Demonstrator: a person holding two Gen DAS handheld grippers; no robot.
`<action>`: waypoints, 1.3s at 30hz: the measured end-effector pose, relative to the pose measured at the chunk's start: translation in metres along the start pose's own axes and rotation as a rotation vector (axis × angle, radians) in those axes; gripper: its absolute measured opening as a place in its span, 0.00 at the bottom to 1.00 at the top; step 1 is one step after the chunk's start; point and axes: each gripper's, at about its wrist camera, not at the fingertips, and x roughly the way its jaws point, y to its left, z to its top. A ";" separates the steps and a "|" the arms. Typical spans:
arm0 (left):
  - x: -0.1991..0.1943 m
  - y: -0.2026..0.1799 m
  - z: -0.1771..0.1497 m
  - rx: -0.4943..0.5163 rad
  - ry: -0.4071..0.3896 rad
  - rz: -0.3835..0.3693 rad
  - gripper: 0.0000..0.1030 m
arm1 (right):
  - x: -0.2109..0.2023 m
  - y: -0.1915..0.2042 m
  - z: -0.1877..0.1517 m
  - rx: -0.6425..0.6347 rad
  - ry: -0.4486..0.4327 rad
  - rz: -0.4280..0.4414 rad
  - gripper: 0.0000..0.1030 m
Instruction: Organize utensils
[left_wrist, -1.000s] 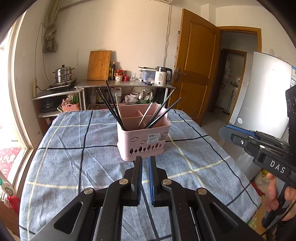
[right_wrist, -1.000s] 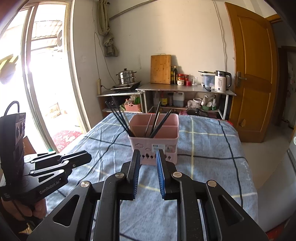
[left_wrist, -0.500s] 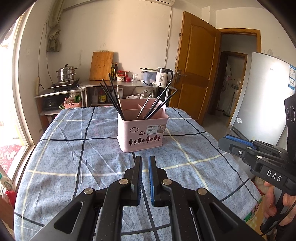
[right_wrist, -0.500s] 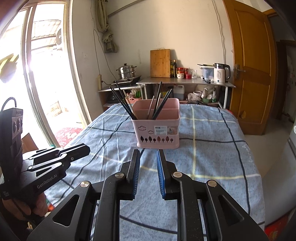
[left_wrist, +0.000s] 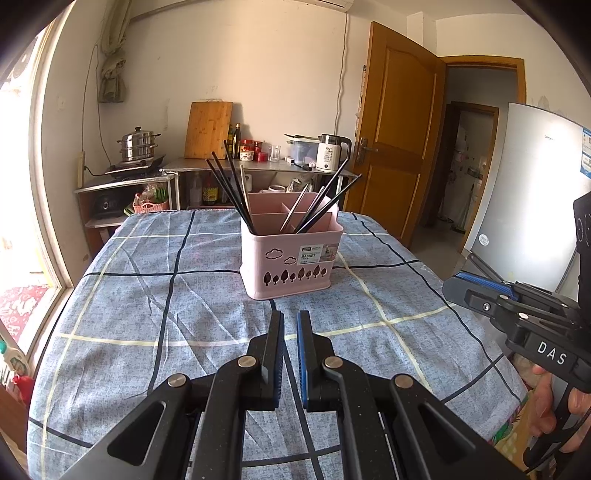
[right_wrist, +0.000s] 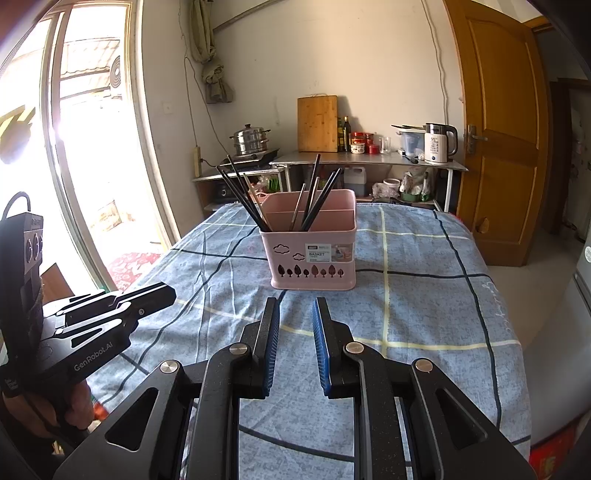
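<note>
A pink divided basket (left_wrist: 291, 254) (right_wrist: 312, 258) stands on the table's blue checked cloth (left_wrist: 166, 295) (right_wrist: 424, 295). Black chopsticks (left_wrist: 229, 192) (right_wrist: 240, 195) lean out of its left compartment. More chopsticks and thin metal utensils (left_wrist: 321, 206) (right_wrist: 317, 195) lean in the middle one. My left gripper (left_wrist: 290, 317) hovers just in front of the basket, shut, with nothing between its blue pads. My right gripper (right_wrist: 295, 306) also hovers in front of it, open and empty. Each gripper shows in the other's view: the right gripper (left_wrist: 480, 291) on the right, the left gripper (right_wrist: 147, 295) on the left.
Behind the table a metal counter (right_wrist: 369, 160) carries a kettle (right_wrist: 437, 144), a cutting board (right_wrist: 317, 123), jars and a steamer pot (right_wrist: 251, 140). A wooden door (right_wrist: 498, 129) is at the right, a fridge (left_wrist: 535, 192) near the right hand, a bright window (right_wrist: 85, 147) at the left.
Both grippers have sunk slightly, so the basket is seen from a lower angle and sits higher in both views. Neither gripper's jaws have changed.
</note>
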 end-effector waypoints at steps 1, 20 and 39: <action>0.000 0.000 -0.001 0.001 0.000 0.001 0.05 | 0.000 0.000 0.000 -0.001 0.001 0.000 0.18; 0.001 0.001 -0.001 0.008 0.000 -0.006 0.05 | 0.006 0.002 0.000 -0.007 0.017 0.003 0.18; 0.002 0.002 -0.002 0.017 -0.003 0.003 0.05 | 0.008 0.003 0.000 -0.011 0.022 0.006 0.18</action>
